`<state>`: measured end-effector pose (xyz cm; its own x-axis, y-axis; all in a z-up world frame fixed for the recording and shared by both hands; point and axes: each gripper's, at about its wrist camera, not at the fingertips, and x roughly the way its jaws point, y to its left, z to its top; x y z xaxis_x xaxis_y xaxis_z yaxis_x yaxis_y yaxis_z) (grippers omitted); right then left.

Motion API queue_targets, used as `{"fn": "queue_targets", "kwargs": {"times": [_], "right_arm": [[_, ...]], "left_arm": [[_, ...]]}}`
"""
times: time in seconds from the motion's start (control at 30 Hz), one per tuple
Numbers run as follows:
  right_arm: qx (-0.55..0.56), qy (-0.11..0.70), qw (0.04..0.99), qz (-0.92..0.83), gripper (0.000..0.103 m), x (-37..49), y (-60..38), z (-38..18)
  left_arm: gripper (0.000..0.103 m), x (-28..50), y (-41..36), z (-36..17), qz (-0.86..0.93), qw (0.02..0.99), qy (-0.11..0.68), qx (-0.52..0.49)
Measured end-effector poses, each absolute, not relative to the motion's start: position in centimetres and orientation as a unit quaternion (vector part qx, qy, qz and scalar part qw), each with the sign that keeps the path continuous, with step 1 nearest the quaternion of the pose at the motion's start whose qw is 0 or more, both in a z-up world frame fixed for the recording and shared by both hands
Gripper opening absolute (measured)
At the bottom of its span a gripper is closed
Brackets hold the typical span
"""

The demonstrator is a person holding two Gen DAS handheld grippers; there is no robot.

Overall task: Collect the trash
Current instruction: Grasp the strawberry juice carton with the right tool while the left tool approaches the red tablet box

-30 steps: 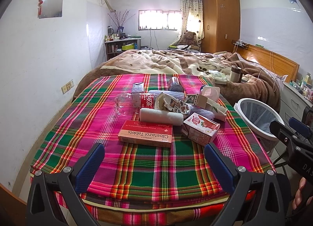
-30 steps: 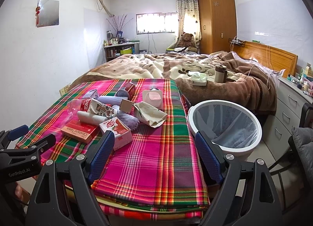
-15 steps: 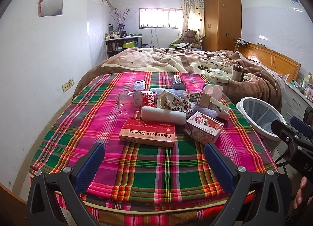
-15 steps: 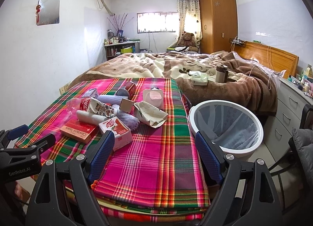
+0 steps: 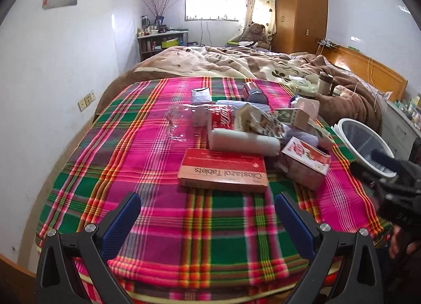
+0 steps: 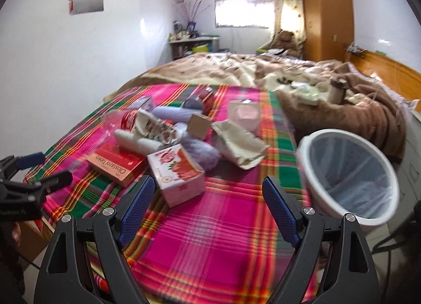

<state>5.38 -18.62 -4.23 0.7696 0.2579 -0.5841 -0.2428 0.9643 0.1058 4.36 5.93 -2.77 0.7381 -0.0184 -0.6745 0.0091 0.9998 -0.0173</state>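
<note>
Two grippers, both spread wide and holding nothing, so we've got empty jaws on each side. Our left gripper (image 5: 208, 221) hovers over the near edge of the plaid cloth (image 5: 184, 225), with the red Cilostazol tablets box (image 5: 223, 171) lying flat just ahead. Our right gripper (image 6: 208, 205) sits right in front of the strawberry-print carton (image 6: 177, 172). Behind those two we see a white roll (image 5: 243, 143), a crushed clear bottle (image 5: 184, 122) and crumpled paper (image 6: 239, 143) piled together. Just off the cloth's right edge stands the white bin (image 6: 350, 172) with its liner.
</note>
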Motion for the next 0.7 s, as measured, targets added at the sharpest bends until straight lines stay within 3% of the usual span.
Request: {"fn": "queue_targets", "kwargs": {"times": [0.5, 0.57, 0.6, 0.7], "right_arm": [[-0.018, 0.377, 0.912, 0.158, 0.086, 9.1, -15.4, -7.1], [-0.025, 0.378, 0.912, 0.158, 0.08, 9.0, -15.1, -7.1], [-0.027, 0.376, 0.913, 0.158, 0.067, 9.0, -15.0, -7.0], [-0.025, 0.374, 0.914, 0.156, 0.066, 8.8, -15.1, -6.9]], "left_arm": [[0.103, 10.0, 8.0, -5.2, -0.055, 0.914, 0.4, 0.022], [0.103, 10.6, 8.2, -5.6, -0.065, 0.911, 0.407, 0.02], [0.103, 11.0, 8.3, -5.8, -0.072, 0.909, 0.41, 0.017], [0.103, 12.0, 8.9, -6.6, -0.083, 0.903, 0.423, 0.005]]}}
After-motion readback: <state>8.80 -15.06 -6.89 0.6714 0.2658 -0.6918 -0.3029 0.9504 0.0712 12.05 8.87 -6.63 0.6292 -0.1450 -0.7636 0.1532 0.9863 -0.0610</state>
